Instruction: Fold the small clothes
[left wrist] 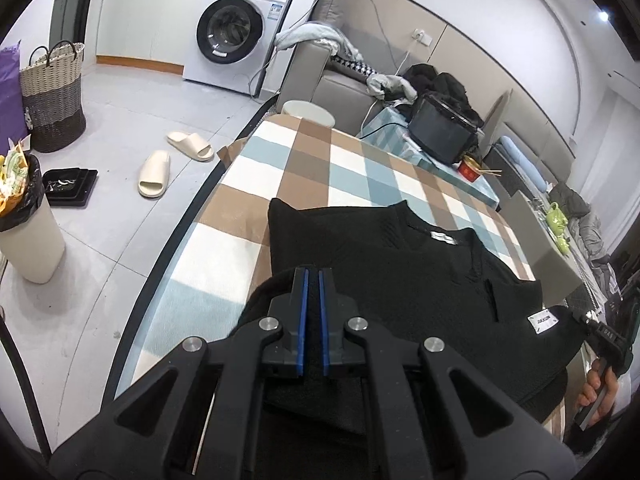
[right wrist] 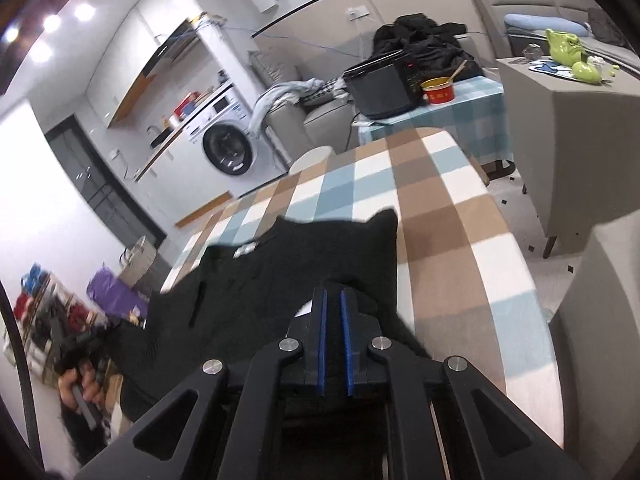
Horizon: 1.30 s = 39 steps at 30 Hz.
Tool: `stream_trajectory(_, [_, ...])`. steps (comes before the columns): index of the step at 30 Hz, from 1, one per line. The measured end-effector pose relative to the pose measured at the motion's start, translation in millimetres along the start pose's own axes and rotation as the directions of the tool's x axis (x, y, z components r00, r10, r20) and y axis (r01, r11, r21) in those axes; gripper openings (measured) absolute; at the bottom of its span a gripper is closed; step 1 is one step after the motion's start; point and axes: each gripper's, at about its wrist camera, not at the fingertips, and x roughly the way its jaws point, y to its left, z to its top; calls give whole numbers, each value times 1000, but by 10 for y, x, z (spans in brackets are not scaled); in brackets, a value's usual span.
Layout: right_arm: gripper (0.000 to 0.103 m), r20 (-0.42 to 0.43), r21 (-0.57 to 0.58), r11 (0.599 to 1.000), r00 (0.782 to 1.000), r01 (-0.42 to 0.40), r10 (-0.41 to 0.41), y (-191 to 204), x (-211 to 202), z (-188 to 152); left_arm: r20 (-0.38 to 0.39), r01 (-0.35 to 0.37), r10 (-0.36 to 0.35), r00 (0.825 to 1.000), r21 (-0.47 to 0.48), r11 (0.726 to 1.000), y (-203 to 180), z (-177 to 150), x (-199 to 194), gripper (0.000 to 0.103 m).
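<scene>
A black knit garment lies on a table covered by a brown, blue and white checked blanket, with its collar and white neck label at the far end. My left gripper is shut on the near left edge, and black cloth bunches around its fingers. In the right wrist view, my right gripper is shut on the garment's near right edge, beside a white tag. Both gripped edges are raised over the garment's body. Each view shows the other gripper's hand at the frame edge.
On the floor to the left are a washing machine, a woven basket, a bin and two slippers. Beyond the table stand a black appliance and a red bowl. A grey cabinet stands on the right.
</scene>
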Motion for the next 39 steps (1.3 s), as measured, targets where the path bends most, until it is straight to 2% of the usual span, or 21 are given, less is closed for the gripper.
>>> stream_trajectory(4, [7, -10, -9, 994, 994, 108, -108, 8, 237, 151, -59, -42, 41, 997, -12, 999, 56, 27, 231, 4])
stream_trajectory(6, [19, -88, -9, 995, 991, 101, -101, -36, 391, 153, -81, -65, 64, 995, -12, 998, 88, -1, 281, 15])
stream_trajectory(7, [25, -145, -4, 994, 983, 113, -113, -79, 478, 125, -101, -87, 85, 991, -9, 996, 102, -30, 296, 29])
stream_trajectory(8, [36, -163, -4, 992, 979, 122, -121, -95, 497, 94, -105, -93, 91, 990, -10, 996, 116, -66, 289, 40])
stream_trajectory(9, [44, -177, -6, 991, 976, 130, -129, -124, 499, 48, -100, -95, 94, 991, -9, 995, 130, -107, 262, 43])
stream_trajectory(11, [52, -188, -26, 992, 974, 126, -129, -153, 432, -48, -104, -99, 100, 990, 7, 995, 157, -213, 207, 56])
stream_trajectory(13, [58, -200, -36, 992, 972, 118, -123, -175, 300, -177, -124, -104, 105, 987, 17, 994, 185, -326, 165, 60])
stream_trajectory(16, [60, -238, -47, 995, 967, 82, -91, -156, 172, -385, -164, -75, 78, 983, 26, 997, 192, -538, 126, 60])
stream_trajectory(19, [61, -265, -75, 996, 962, 44, -62, -78, 93, -582, -169, -66, 78, 982, 73, 995, 109, -695, 110, 60])
stream_trajectory(22, [61, -264, -129, 990, 960, 56, -89, 12, 126, -687, -149, -78, 95, 984, 119, 990, 9, -793, 91, 60])
stream_trajectory(24, [60, -264, -140, 988, 960, 60, -96, 52, 157, -717, -147, -81, 101, 984, 135, 988, -41, -842, 82, 54])
stream_trajectory(25, [60, -263, -155, 986, 959, 62, -101, 84, 168, -732, -149, -77, 98, 984, 146, 986, -70, -867, 77, 46])
stream_trajectory(27, [50, -255, -196, 978, 959, 75, -124, 155, 181, -762, -153, -74, 101, 983, 174, 982, -127, -901, 67, 39])
stream_trajectory(30, [46, -248, -267, 958, 952, 110, -178, 246, 195, -833, -158, -70, 106, 982, 223, 972, -210, -969, 39, 37])
stream_trajectory(33, [42, -249, -281, 954, 951, 109, -182, 250, 154, -869, -160, -70, 113, 981, 255, 964, -264, -1040, -19, 37])
stream_trajectory(39, [42, -250, -286, 954, 955, 87, -161, 250, -8, -1012, -155, -69, 115, 981, 276, 959, -286, -1223, -218, 37])
